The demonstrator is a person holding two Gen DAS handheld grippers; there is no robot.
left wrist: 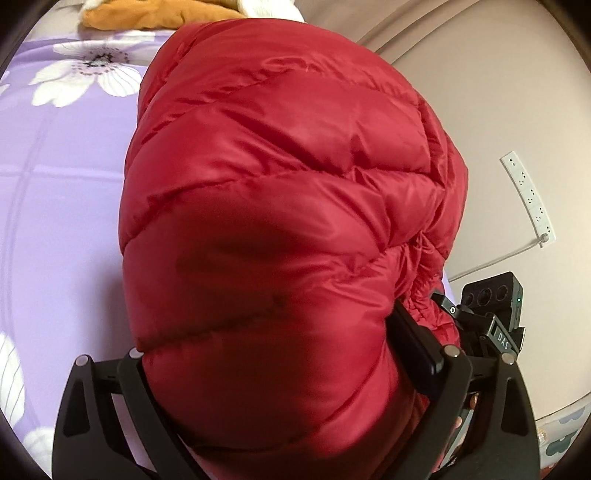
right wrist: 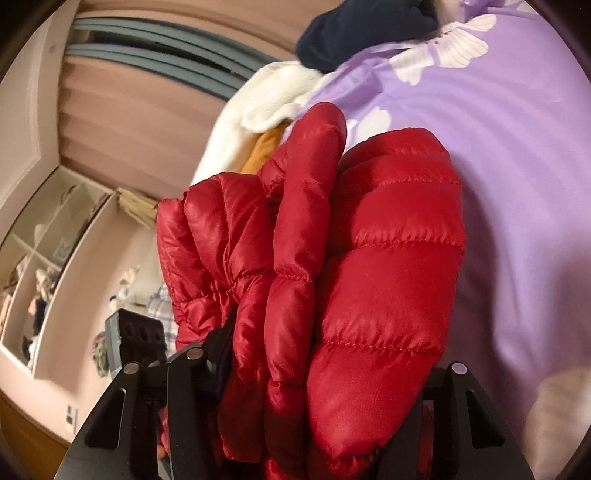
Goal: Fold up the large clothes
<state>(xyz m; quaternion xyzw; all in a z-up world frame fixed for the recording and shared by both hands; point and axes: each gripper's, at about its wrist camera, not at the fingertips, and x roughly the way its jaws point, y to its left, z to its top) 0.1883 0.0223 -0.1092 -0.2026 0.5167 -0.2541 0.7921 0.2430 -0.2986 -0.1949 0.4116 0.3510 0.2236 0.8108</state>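
Left claw (left wrist: 280, 369) spread wide around red puffer jacket (left wrist: 288, 192), right claw (right wrist: 325, 373) pinching it

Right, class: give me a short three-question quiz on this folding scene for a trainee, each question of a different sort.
1. True or false: the red puffer jacket is spread out flat on the lilac flowered sheet.
2. Which colour of garment is not on the bed? A. orange B. navy C. green
3. In the left wrist view, name the long white thing with a cable, to the right of the jacket.

Key
1. False: it is bunched up.
2. C
3. A power strip.
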